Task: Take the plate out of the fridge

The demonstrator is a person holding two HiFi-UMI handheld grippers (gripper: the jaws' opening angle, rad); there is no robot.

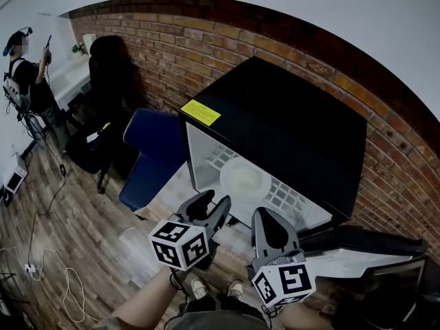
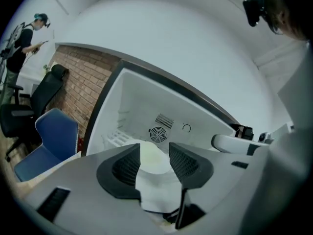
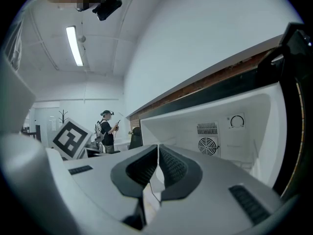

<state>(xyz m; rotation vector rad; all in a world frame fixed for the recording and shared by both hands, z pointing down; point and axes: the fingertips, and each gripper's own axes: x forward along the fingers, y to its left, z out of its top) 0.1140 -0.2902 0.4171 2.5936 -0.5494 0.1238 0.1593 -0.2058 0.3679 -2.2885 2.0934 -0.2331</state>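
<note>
1. Left gripper [image 1: 213,199] [image 2: 154,153]: jaws wide apart, gripping nothing.
2. Plate [image 1: 244,179] [image 2: 151,159] lies just ahead of its jaw tips, inside the open fridge [image 1: 295,126].
3. Right gripper [image 1: 268,215] [image 3: 158,151], just beside the left: jaws closed together, empty.

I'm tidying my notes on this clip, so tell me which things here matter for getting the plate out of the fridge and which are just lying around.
Part of the job: plate, fridge, open left gripper, shut right gripper.
Just lying about: blue chair, black office chair, floor cables, person at the back.
</note>
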